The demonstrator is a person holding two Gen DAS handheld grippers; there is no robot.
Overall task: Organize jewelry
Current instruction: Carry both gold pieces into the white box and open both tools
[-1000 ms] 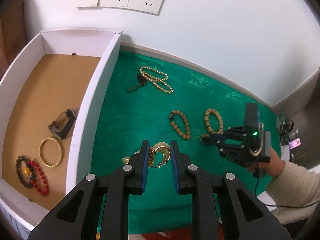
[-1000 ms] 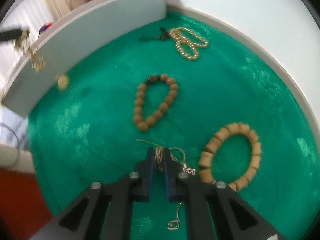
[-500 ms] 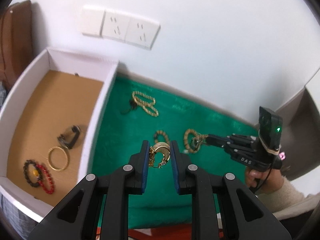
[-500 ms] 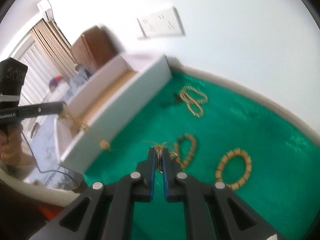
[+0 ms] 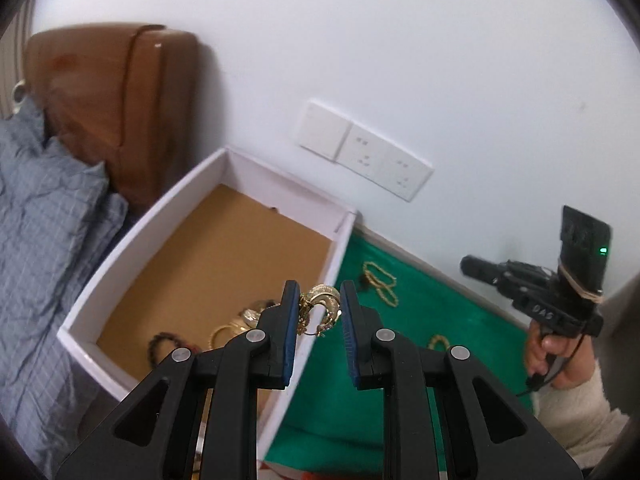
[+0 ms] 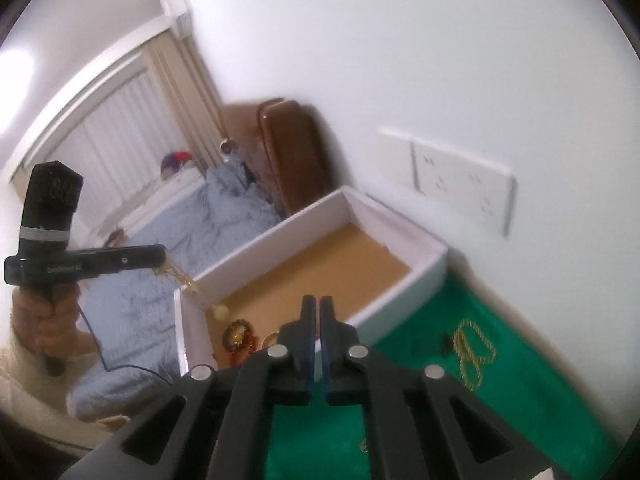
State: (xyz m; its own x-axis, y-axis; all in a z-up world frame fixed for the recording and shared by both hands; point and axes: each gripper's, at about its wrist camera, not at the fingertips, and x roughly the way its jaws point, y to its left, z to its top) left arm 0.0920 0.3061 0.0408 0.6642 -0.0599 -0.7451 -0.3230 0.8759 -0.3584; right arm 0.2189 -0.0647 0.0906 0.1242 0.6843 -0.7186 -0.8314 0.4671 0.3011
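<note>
Left wrist view: my left gripper (image 5: 319, 312) fingers pinch a gold chain necklace (image 5: 320, 307) above the white cardboard box (image 5: 160, 216); next I'd lower and release. Right gripper (image 6: 316, 312) fingers look pressed together; any load is hidden.

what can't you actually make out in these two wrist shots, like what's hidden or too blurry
- Right gripper, right wrist view: the fingers sit nearly closed; whether a thin chain is pinched between them is not visible.
- Gold jewelry in the left gripper: a tangled clump, its type unclear.
- White box, left wrist view: the gripper fingers hide most of the pieces inside it.
- Gold bead strand on the green cloth: blurred, the dark piece beside it unidentifiable.
</note>
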